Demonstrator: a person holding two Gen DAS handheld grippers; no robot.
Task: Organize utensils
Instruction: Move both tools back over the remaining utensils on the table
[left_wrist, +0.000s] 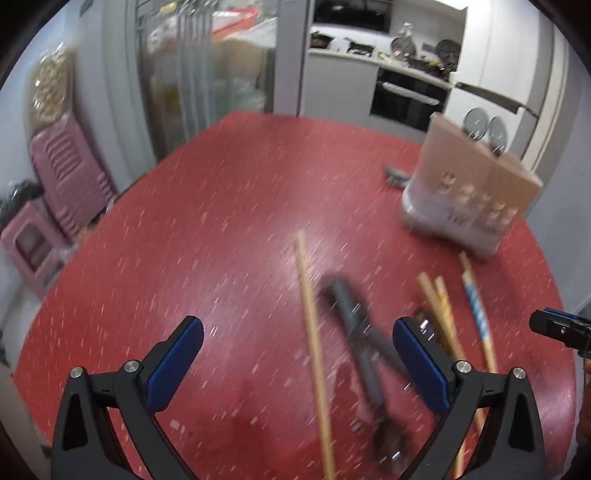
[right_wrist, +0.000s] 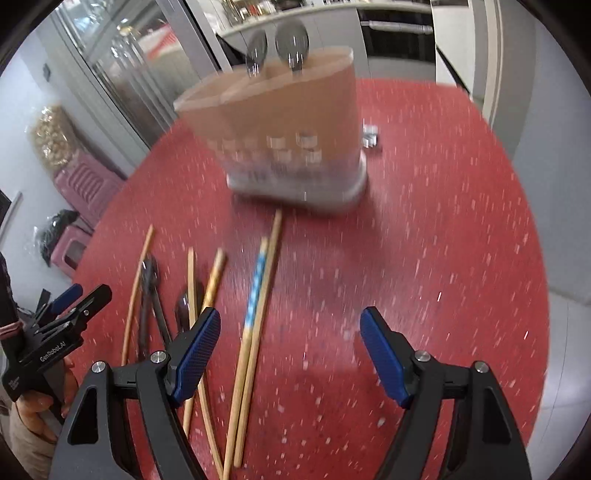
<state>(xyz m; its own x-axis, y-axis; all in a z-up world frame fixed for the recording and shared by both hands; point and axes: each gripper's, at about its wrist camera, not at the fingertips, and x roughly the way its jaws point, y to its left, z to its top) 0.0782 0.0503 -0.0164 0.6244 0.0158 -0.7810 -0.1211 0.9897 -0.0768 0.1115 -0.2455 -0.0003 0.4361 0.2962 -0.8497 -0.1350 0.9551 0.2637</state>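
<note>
A tan utensil holder (right_wrist: 284, 125) with a grey base stands on the red table (right_wrist: 424, 258), two spoons (right_wrist: 291, 40) upright in it; it also shows in the left wrist view (left_wrist: 469, 181). Several wooden chopsticks (right_wrist: 258, 295) and dark spoons (right_wrist: 149, 291) lie loose on the table in front of it. In the left wrist view a chopstick (left_wrist: 314, 332) and a dark spoon (left_wrist: 354, 332) lie between my fingers. My left gripper (left_wrist: 295, 354) is open above them. My right gripper (right_wrist: 290, 347) is open and empty, above the table right of the chopsticks.
A small grey object (left_wrist: 395, 175) lies beside the holder. Pink stools (left_wrist: 62, 184) stand left of the table. A glass cabinet (left_wrist: 199, 74) and a kitchen counter with an oven (left_wrist: 406, 96) are behind. The table edge curves off at the right (right_wrist: 532, 295).
</note>
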